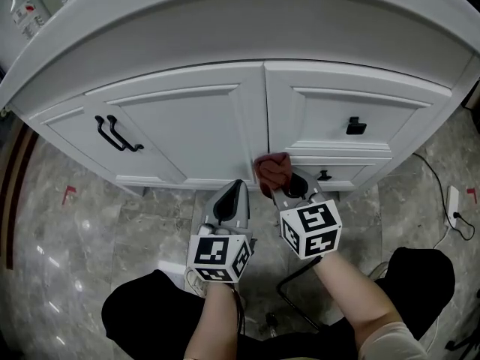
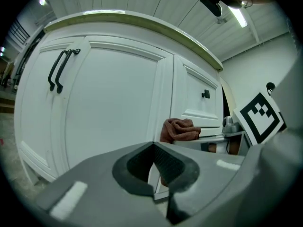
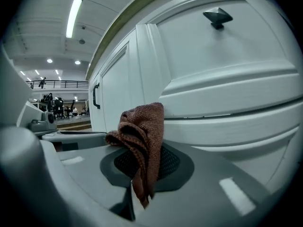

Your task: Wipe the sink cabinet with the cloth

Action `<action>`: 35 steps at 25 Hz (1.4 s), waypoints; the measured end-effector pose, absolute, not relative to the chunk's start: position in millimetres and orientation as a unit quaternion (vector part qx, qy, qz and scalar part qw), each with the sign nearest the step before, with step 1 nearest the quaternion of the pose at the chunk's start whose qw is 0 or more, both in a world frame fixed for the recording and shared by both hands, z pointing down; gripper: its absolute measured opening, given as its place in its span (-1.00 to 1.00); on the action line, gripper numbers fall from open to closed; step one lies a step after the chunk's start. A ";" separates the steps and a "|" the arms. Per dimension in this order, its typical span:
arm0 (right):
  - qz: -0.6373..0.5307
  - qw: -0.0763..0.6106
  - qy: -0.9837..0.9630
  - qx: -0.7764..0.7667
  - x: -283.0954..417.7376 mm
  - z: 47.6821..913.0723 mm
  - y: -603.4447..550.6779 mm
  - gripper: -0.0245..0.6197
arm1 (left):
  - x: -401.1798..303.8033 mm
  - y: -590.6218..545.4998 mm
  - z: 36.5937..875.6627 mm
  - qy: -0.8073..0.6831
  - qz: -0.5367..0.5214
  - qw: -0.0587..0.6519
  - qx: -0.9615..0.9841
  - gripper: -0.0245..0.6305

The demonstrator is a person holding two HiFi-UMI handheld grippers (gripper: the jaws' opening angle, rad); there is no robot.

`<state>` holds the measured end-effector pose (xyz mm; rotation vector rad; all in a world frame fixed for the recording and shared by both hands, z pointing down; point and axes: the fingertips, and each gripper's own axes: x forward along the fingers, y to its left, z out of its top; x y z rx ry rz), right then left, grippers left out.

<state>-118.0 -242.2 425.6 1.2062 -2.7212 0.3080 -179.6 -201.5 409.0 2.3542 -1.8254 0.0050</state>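
Note:
A reddish-brown cloth [image 1: 273, 169] is pinched in my right gripper [image 1: 279, 192] and pressed against the white sink cabinet [image 1: 187, 126], on the upright strip between the left door and the right-hand drawers. In the right gripper view the cloth [image 3: 141, 141] bunches up out of the shut jaws, touching the cabinet front [image 3: 222, 70]. My left gripper [image 1: 229, 201] hovers just left of it, shut with nothing held, pointing at the door's lower edge. The left gripper view shows the cloth [image 2: 180, 129] ahead and the right gripper's marker cube [image 2: 259, 118].
The left door has two black bar handles [image 1: 116, 135]. The right drawers carry a black knob [image 1: 355, 127] and a smaller one [image 1: 323, 175]. Grey marble floor [image 1: 75, 246] lies below. A white power strip with its cable [image 1: 454, 205] sits at the right. The person's knees are at the bottom.

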 end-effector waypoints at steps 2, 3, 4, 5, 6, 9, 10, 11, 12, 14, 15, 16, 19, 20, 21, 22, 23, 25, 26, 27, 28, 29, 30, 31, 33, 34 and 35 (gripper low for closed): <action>0.104 0.079 -0.905 0.404 -113.4 427.9 -242.9 -0.67 | -173.9 -202.5 409.3 -0.605 0.001 0.081 0.792 -0.92; 0.106 0.081 -0.904 0.407 -110.1 429.6 -243.3 -0.67 | -170.9 -202.9 409.1 -0.603 0.002 0.081 0.794 -0.92; 0.109 0.083 -0.902 0.410 -106.4 431.6 -243.8 -0.67 | -168.1 -203.2 408.8 -0.601 0.002 0.081 0.795 -0.92; 0.112 0.085 -0.900 0.412 -102.6 433.5 -244.3 -0.67 | -165.6 -203.5 408.2 -0.599 0.001 0.081 0.797 -0.92; 0.115 0.086 -0.898 0.415 -98.7 435.2 -244.9 -0.67 | -163.4 -203.9 407.4 -0.598 0.000 0.080 0.798 -0.92; 0.117 0.092 -0.894 0.423 -87.1 438.0 -246.8 -0.67 | -156.6 -205.5 404.7 -0.594 -0.002 0.079 0.800 -0.92; 0.116 0.094 -0.892 0.426 -83.2 438.4 -247.4 -0.67 | -153.8 -206.1 404.0 -0.593 -0.003 0.078 0.802 -0.92; 0.114 0.096 -0.890 0.430 -78.9 438.8 -248.1 -0.67 | -150.8 -206.6 403.3 -0.591 -0.003 0.078 0.803 -0.92; 0.114 0.098 -0.888 0.435 -74.3 439.7 -249.1 -0.67 | -147.6 -207.0 402.9 -0.589 -0.003 0.077 0.805 -0.92; 0.115 0.103 -0.882 0.444 -63.9 442.8 -251.3 -0.67 | -140.6 -207.4 403.1 -0.584 -0.001 0.077 0.808 -0.92; 0.116 0.105 -0.880 0.449 -58.5 444.6 -252.5 -0.67 | -137.1 -207.5 403.7 -0.582 0.000 0.078 0.810 -0.92; 0.117 0.106 -0.877 0.454 -53.2 446.2 -253.6 -0.67 | -133.8 -207.6 404.2 -0.580 0.001 0.078 0.811 -0.92; 0.120 0.105 -0.871 0.465 -39.9 450.2 -256.9 -0.67 | -125.5 -208.0 403.7 -0.574 0.004 0.076 0.815 -0.92; 0.120 0.106 -0.870 0.466 -36.2 451.3 -257.8 -0.67 | -122.8 -208.2 402.6 -0.572 0.005 0.074 0.817 -0.92; 0.120 0.107 -0.869 0.467 -32.7 452.2 -258.6 -0.66 | -120.0 -208.5 401.3 -0.570 0.006 0.072 0.818 -0.92; 0.120 0.109 -0.869 0.469 -29.3 452.8 -259.0 -0.66 | -117.2 -208.9 400.2 -0.569 0.007 0.070 0.820 -0.92; 0.120 0.110 -0.868 0.470 -26.0 453.2 -259.4 -0.66 | -114.5 -209.5 399.3 -0.567 0.008 0.069 0.821 -0.92; 0.122 0.110 -0.865 0.474 -19.4 453.4 -260.1 -0.66 | -109.3 -211.1 397.9 -0.564 0.007 0.069 0.823 -0.92; 0.124 0.110 -0.864 0.476 -16.0 453.4 -260.6 -0.66 | -106.5 -212.0 397.3 -0.563 0.006 0.069 0.824 -0.92; 0.125 0.110 -0.862 0.479 -12.4 453.3 -261.0 -0.66 | -103.5 -212.6 396.7 -0.561 0.006 0.069 0.825 -0.92; 0.127 0.109 -0.861 0.481 -8.7 453.3 -261.1 -0.66 | -100.1 -213.1 396.4 -0.559 0.005 0.069 0.826 -0.92; 0.129 0.107 -0.859 0.483 -5.0 453.1 -261.1 -0.66 | -96.4 -213.4 396.2 -0.557 0.005 0.069 0.827 -0.92; 0.131 0.104 -0.858 0.486 -1.2 452.6 -261.1 -0.66 | -92.4 -213.9 396.2 -0.555 0.005 0.069 0.829 -0.92; 0.134 0.101 -0.857 0.488 2.6 451.7 -261.2 -0.66 | -87.9 -214.4 396.2 -0.552 0.004 0.069 0.831 -0.92; 0.136 0.095 -0.855 0.492 10.1 449.1 -261.0 -0.66 | -78.7 -215.1 396.9 -0.546 0.005 0.069 0.835 -0.92; 0.137 0.092 -0.854 0.494 14.2 447.6 -260.8 -0.66 | -74.1 -215.2 397.5 -0.543 0.005 0.069 0.837 -0.92; 0.138 0.088 -0.852 0.498 18.9 446.2 -260.7 -0.66 | -69.7 -215.3 398.3 -0.541 0.006 0.070 0.838 -0.92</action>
